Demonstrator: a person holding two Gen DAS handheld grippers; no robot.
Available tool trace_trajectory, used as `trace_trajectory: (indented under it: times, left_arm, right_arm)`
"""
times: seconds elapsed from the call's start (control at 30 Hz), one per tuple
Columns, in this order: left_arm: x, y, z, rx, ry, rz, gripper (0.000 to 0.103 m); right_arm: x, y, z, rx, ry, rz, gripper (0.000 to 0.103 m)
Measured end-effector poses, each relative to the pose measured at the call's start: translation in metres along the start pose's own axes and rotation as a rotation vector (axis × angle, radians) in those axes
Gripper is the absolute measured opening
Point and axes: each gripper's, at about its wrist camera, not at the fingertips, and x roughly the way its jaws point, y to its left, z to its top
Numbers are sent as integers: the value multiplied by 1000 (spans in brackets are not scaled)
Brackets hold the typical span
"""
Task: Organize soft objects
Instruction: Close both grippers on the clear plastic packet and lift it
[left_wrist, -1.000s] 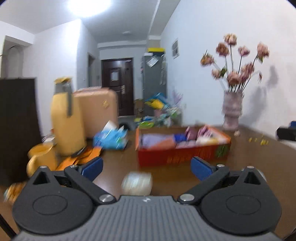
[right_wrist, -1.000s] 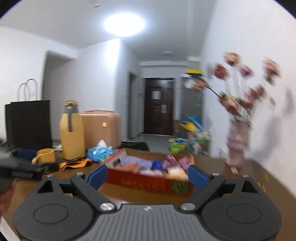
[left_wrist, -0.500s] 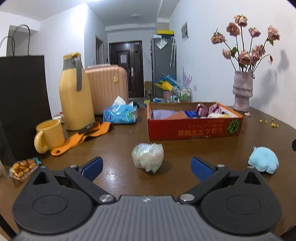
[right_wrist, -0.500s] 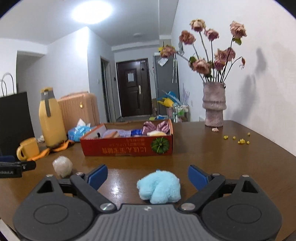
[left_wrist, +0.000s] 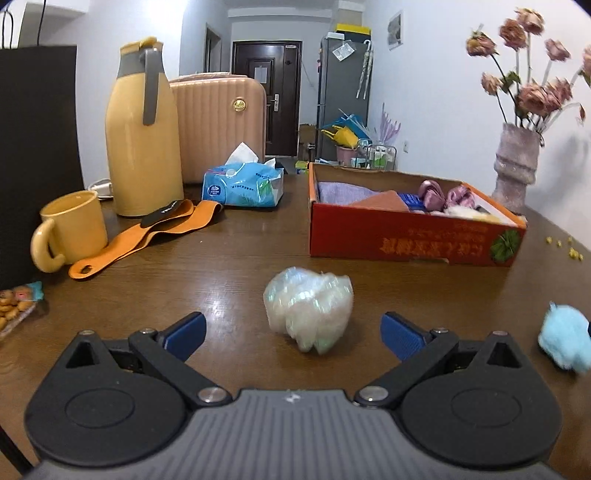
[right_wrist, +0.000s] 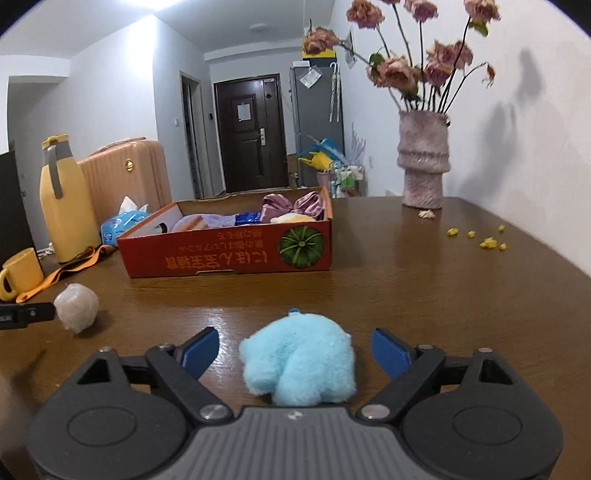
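Observation:
A crumpled iridescent white ball (left_wrist: 308, 312) lies on the brown table, between the open fingers of my left gripper (left_wrist: 293, 332); it also shows in the right wrist view (right_wrist: 76, 306). A fluffy light-blue plush (right_wrist: 300, 360) lies between the open fingers of my right gripper (right_wrist: 295, 349); it also shows in the left wrist view (left_wrist: 565, 341). Neither gripper touches its object. A red cardboard box (left_wrist: 410, 240) holding several soft items stands behind; it also shows in the right wrist view (right_wrist: 229, 254).
On the left stand a yellow jug (left_wrist: 142, 129), a yellow mug (left_wrist: 70, 229), an orange strap (left_wrist: 147, 232), a tissue pack (left_wrist: 243, 186) and a pink suitcase (left_wrist: 218, 122). A vase of dried flowers (right_wrist: 423, 160) stands at the back right. Yellow crumbs (right_wrist: 487, 242) lie near the wall.
Both grippers have come down and forward toward the table. The white ball now sits between the left fingers and the blue plush between the right fingers. Both stay open.

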Motion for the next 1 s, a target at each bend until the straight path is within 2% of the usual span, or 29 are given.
trace_trajectory:
  times: [0.07, 0.13, 0.2, 0.27, 0.37, 0.4, 0.43, 0.47, 0.5, 0.6, 0.67, 0.7, 0.73, 0.8, 0.9, 0.97, 1.0]
  left_arm:
    - [16, 6, 7, -40, 12, -28, 83]
    - [34, 11, 15, -86, 45, -78, 55]
    - [47, 9, 19, -103, 80, -134, 39]
    - [51, -2, 21, -106, 91, -194, 38]
    - [49, -33, 15, -67, 127, -337, 40]
    - [46, -43, 13, -58, 131, -373, 49]
    - [43, -51, 11, -52, 133, -413, 67]
    - [40, -55, 9, -51, 134, -444, 65]
    - [38, -54, 9, -71, 132, -433, 69]
    - [38, -30, 13, -146, 175, -535, 85]
    - [40, -12, 15, -225, 182, -550, 85]
    - [41, -8, 16, -239, 171, -535, 84]
    - [42, -7, 18, -239, 164, -513, 83]
    - [48, -11, 19, -222, 156, -497, 78]
    - [61, -25, 21, -181, 165, -546, 72]
    - [74, -36, 23, -155, 206, -563, 64]
    - [81, -38, 23, -158, 226, -574, 57]
  right_arm:
    - [8, 6, 3, -7, -1, 19, 87]
    - [14, 12, 7, -20, -3, 29, 87]
    - [21, 19, 10, -23, -3, 47, 87]
    - [26, 25, 13, -26, -5, 77, 87]
    - [33, 38, 16, -35, -14, 150, 87]
    - [35, 42, 17, -39, -16, 174, 86]
    - [35, 45, 19, -44, -18, 185, 86]
    - [36, 47, 20, -45, -25, 199, 86]
    - [36, 47, 23, -27, -34, 218, 82]
    - [38, 41, 27, 39, -36, 255, 82]
    - [41, 36, 28, 70, -27, 262, 80]
    - [44, 35, 26, 81, -16, 266, 76]
    - [49, 35, 25, 93, 6, 271, 73]
    - [58, 35, 20, 105, 52, 285, 62]
    - [70, 36, 13, 143, 93, 320, 56]
    - [76, 36, 11, 178, 117, 340, 53]
    - [77, 37, 10, 186, 124, 350, 53]
